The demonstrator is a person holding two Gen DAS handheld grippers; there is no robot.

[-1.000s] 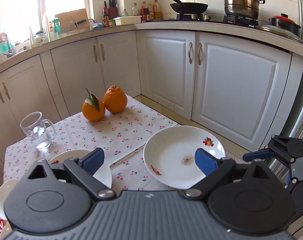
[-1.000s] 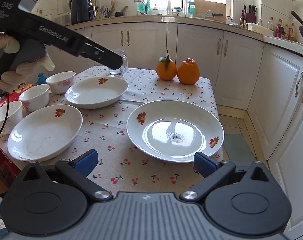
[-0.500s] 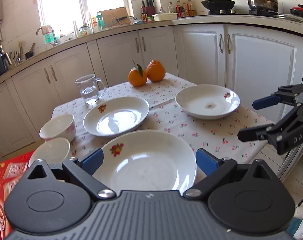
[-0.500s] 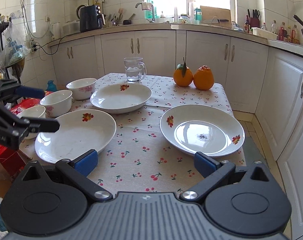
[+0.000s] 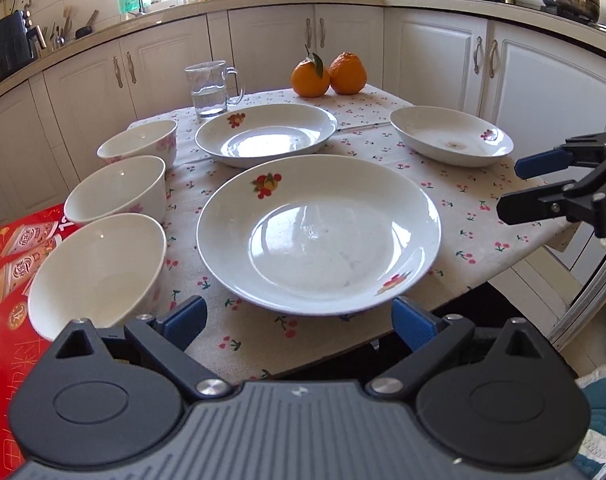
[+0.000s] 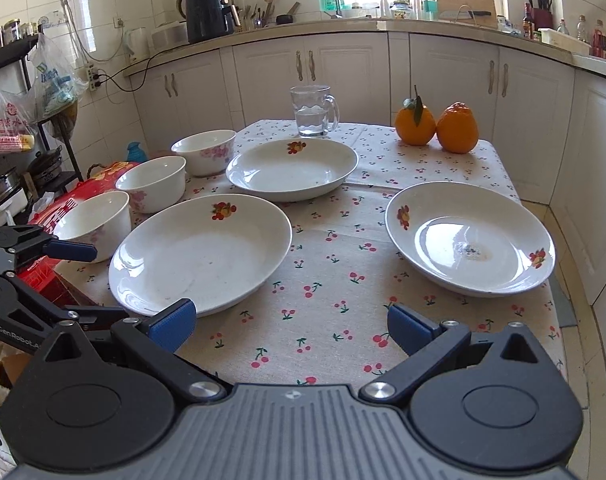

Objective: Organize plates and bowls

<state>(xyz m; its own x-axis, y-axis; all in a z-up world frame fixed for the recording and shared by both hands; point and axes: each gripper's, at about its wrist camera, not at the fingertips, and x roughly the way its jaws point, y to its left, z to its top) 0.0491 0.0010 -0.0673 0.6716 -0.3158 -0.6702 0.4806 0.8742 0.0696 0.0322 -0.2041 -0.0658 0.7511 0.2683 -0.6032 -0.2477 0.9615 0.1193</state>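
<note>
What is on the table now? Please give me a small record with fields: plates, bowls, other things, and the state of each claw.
plates: three white plates with fruit prints, none stacked: near plate, far plate, soiled plate on the right
bowls: three white bowls in a row along the left edge: near bowl, middle bowl, far bowl
other things: glass mug with water, two oranges, cherry-print tablecloth
left claw: open, empty, facing the near plate
right claw: open, empty
</note>
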